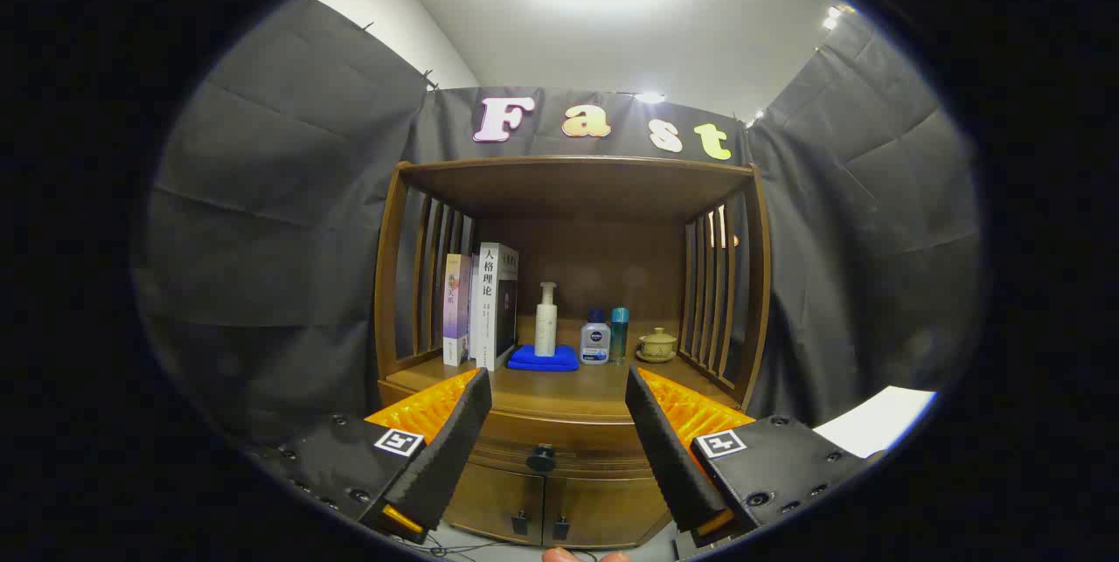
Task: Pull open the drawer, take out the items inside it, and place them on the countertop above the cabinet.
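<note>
A brown wooden cabinet (573,195) stands straight ahead against the booth wall. Its drawer (559,444) is closed, with a dark round knob (541,458) at the middle of its front. The knob lies beyond my fingertips, between the two fingers and some way off. My gripper (558,387) is open with nothing between the fingers. The countertop (568,392) above the drawer is a wooden shelf under a roofed, slatted frame. The drawer's contents are hidden.
On the countertop stand two books (483,310), a white pump bottle (546,322) on a blue cloth (543,358), a small dark-capped bottle (595,338), a teal bottle (619,333) and a lidded yellow cup (657,343). Two small doors (542,514) sit below the drawer.
</note>
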`<state>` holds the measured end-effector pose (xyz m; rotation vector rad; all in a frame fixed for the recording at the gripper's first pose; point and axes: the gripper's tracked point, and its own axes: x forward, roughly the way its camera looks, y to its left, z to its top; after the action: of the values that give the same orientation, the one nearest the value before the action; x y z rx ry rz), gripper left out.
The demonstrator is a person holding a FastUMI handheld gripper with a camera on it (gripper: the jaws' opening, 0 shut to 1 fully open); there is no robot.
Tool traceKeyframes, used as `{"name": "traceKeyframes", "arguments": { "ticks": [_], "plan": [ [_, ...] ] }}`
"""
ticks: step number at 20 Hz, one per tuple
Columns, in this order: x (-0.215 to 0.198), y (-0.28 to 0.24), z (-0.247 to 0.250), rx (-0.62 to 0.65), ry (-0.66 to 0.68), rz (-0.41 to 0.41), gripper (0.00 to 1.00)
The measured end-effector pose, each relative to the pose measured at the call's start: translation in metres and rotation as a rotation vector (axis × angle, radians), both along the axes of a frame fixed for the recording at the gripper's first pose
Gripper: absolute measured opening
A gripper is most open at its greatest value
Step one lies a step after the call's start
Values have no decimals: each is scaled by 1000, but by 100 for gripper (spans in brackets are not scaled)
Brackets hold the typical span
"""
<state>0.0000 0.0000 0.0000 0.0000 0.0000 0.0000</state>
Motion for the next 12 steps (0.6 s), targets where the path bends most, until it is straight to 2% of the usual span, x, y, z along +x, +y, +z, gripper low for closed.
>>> {"name": "traceKeyframes", "arguments": {
  "ticks": [12],
  "plan": [
    [9,5,-25,-4,53,10,97]
  ]
}}
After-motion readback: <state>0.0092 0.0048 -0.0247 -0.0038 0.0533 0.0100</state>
